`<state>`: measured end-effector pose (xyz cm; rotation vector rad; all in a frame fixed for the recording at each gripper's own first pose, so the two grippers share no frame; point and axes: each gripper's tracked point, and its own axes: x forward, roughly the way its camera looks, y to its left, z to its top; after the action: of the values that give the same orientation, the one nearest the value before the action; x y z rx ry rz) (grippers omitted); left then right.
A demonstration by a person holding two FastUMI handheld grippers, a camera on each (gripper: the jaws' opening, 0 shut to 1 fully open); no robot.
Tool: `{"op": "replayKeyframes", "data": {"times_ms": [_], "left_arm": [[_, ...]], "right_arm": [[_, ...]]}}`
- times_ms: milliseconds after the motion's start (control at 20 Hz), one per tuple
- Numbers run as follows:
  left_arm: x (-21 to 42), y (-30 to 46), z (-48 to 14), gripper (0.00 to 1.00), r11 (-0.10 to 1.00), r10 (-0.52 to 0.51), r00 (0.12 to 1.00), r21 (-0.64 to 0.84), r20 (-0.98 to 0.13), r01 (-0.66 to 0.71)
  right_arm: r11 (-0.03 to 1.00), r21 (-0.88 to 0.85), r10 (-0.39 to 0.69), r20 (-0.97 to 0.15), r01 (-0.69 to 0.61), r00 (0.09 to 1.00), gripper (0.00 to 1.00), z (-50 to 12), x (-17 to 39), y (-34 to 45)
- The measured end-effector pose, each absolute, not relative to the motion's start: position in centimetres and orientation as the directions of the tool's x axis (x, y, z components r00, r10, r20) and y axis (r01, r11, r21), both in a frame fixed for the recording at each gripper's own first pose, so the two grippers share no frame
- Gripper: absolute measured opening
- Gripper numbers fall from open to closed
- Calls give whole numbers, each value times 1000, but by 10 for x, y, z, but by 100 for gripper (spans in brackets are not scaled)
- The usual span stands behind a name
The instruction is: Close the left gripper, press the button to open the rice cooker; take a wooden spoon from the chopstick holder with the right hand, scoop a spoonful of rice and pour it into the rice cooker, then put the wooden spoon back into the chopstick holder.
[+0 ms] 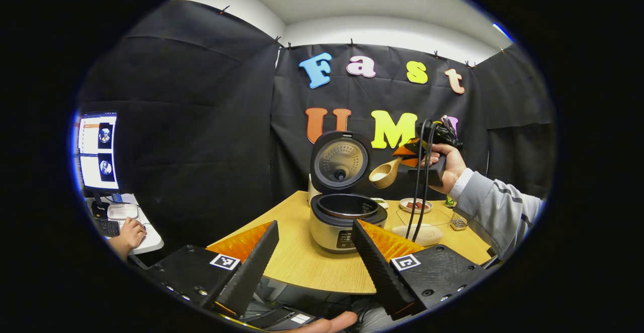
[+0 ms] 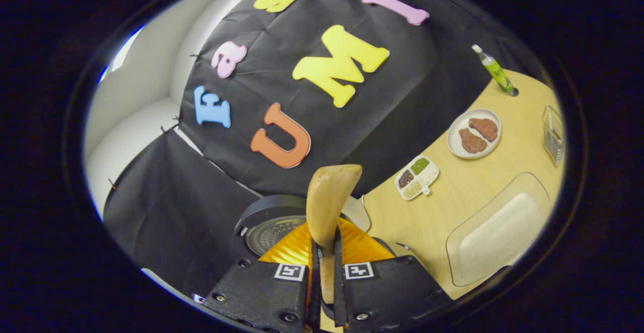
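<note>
While the right tool (image 2: 322, 252) grips the wooden spoon (image 1: 385, 174) above the open rice cooker (image 1: 347, 217), the left tool (image 1: 314, 257) gapes (rice probably aboard).

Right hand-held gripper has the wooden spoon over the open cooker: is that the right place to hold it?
Yes. The right hand-held gripper clamps the pale wooden spoon on its flat handle from the tail end, leaving the bowl free beside the silver rice cooker's raised lid.

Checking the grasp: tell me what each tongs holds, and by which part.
Right tongs are shut on the wooden spoon, gripping its handle, bowl upward beside the open rice cooker. Left tongs are open, holding nothing.
</note>
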<state>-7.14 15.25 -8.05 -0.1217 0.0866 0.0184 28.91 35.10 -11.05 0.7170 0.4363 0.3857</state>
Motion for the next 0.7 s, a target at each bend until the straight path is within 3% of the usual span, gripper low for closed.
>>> {"op": "replayKeyframes", "data": {"times_ms": [50,450,700], "left_arm": [[-71,156,-83,94,992,19,996,-124,-90,-31],[-72,179,-92,94,983,58,993,-168,-99,-74],[-73,180,-96,94,981,54,995,-183,-90,-70]], "right_arm": [[727,653,472,-253,-211,844,12,-110,287,359],[867,390,431,-270,-312,861,15,-106,272,406],[893,279,425,-270,-352,864,15,-109,268,415]]}}
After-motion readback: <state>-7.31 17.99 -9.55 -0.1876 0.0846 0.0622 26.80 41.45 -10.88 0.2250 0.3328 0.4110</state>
